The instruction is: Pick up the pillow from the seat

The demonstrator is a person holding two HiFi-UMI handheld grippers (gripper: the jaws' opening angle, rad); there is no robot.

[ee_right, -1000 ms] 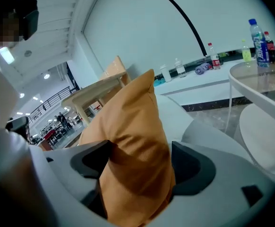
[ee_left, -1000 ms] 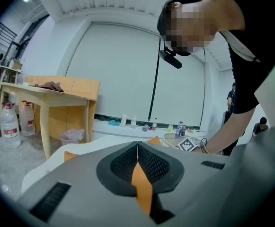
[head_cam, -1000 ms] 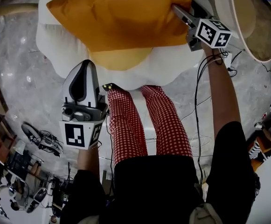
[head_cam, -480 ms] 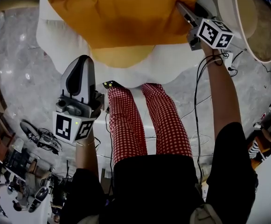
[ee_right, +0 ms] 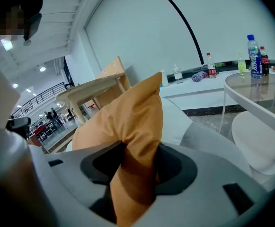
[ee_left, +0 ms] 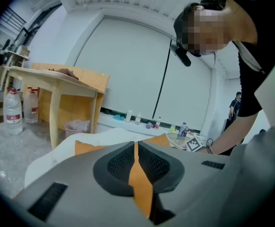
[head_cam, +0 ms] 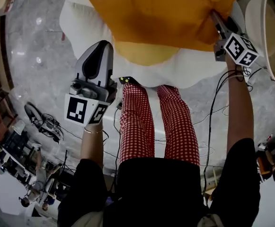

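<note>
The orange fabric pillow (head_cam: 161,13) is shown on the white cushioned seat (head_cam: 83,25). Its right corner is pinched by the jaws of the right gripper (head_cam: 215,18), which have just been closing. The jaws of the left gripper (head_cam: 101,48) are pressed together, empty, near the seat's front edge.

A large, bare indoor hall set up as a makeshift workspace: polished marble floor (head_cam: 33,56), tall white panelled walls (ee_left: 128,65), a plain wooden table (ee_left: 57,82) with water jugs (ee_left: 13,112) beside it, bottles (ee_right: 211,66) along a ledge, and cables (head_cam: 212,122) trailing across the floor.
</note>
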